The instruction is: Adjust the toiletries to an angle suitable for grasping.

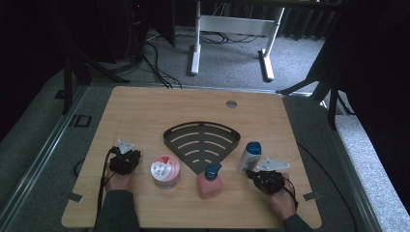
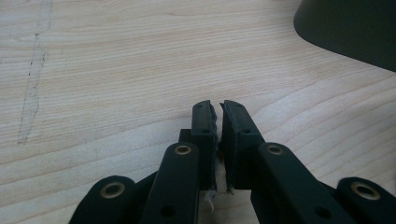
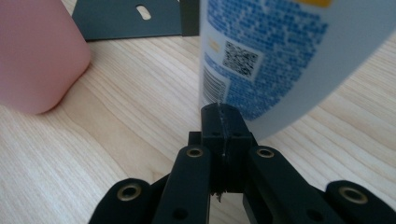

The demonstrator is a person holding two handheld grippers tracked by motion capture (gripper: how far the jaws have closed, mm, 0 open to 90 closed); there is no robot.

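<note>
Black jaws of the right gripper [image 3: 223,112] rise from the bottom of the right gripper view, pressed together with nothing between them, their tips just short of or touching the white bottle [image 3: 275,56] with blue print; I cannot tell which. In the high view that bottle [image 1: 249,157] stands upright at lower right of centre on the tabletop [image 1: 145,111], just beside the dark fan-shaped tray [image 1: 202,140], blue cap up. The pink bottle [image 1: 210,181] stands near it to the left, the round pink-lidded tub [image 1: 165,170] farther left.

At lower left the left gripper [image 1: 124,159] rests over bare wood; in its own view the jaws [image 2: 219,121] stand almost closed, a thin slit between the pads, holding nothing.

The white bottle looks like smooth, stiff plastic, probably light to moderate in weight, tall enough to tip and somewhat slippery. I would take it across the flat faces at mid-body, below the cap, jaws opened first.
</note>
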